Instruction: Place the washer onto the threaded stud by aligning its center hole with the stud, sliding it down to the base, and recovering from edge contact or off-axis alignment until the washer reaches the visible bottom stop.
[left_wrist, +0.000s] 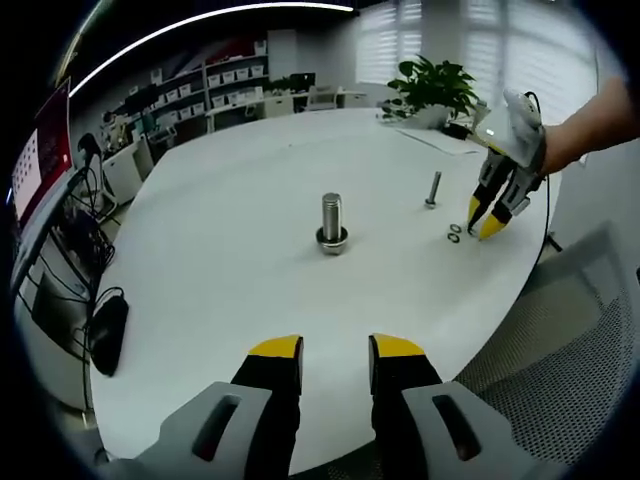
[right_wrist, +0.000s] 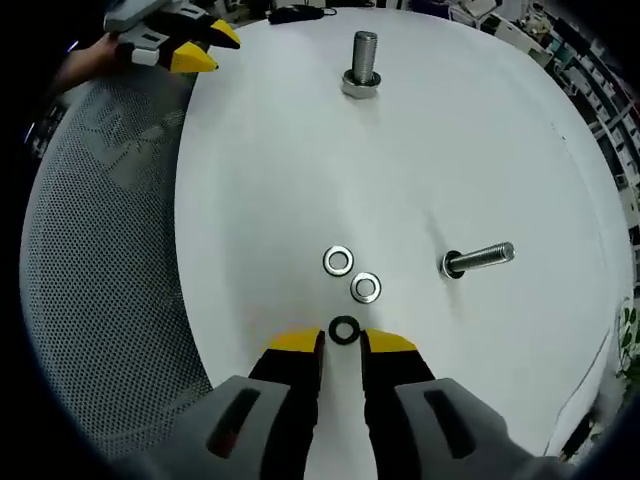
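A thick threaded stud (left_wrist: 332, 215) stands upright mid-table on a nut-like base; the right gripper view has the stud (right_wrist: 363, 60) far ahead. Two silver washers (right_wrist: 338, 261) (right_wrist: 366, 288) lie flat on the white table (right_wrist: 300, 170). A dark washer (right_wrist: 344, 330) lies just ahead of my right gripper (right_wrist: 342, 343), level with its yellow fingertips (right_wrist: 295, 342); the jaws are open and not clamped on it. In the left gripper view that right gripper (left_wrist: 481, 220) points down beside the washers (left_wrist: 455, 233). My left gripper (left_wrist: 335, 350) is open and empty near the table edge.
A thinner bolt (right_wrist: 480, 258) stands on its head right of the washers, and shows as the bolt (left_wrist: 433, 188) behind them. A grey mesh chair (left_wrist: 560, 340) sits at the table edge. A black object (left_wrist: 108, 335) lies at the far left. A potted plant (left_wrist: 435, 85) stands behind.
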